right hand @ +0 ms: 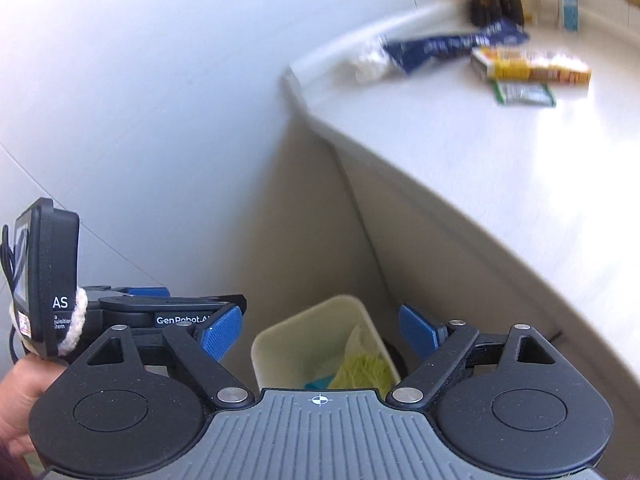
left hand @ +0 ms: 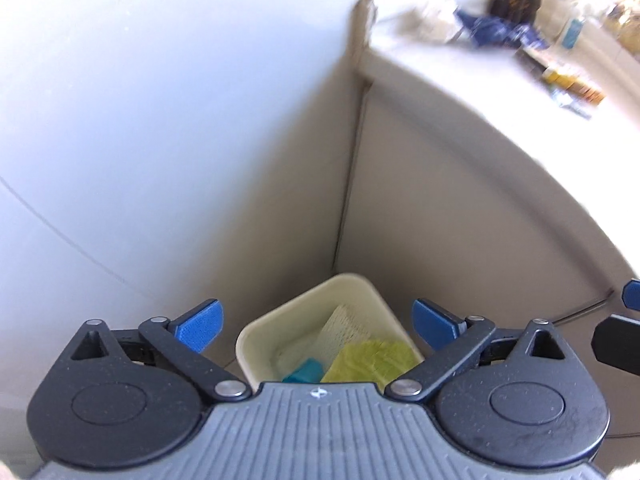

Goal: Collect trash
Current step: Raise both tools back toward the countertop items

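White walls meet at a corner where our bin stands below the desk, trash inside. We hold the left hand-held gripper and right hand-held gripper wide, empty; wrappers lie at one o'clock.

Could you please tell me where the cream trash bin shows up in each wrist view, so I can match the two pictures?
Left wrist: the trash bin sits at bottom centre, between the open fingers of the left gripper, in the floor corner.
Right wrist: the trash bin is again at bottom centre, between the open fingers of the right gripper.
Shared landmark: the yellow-green wrapper inside the bin.
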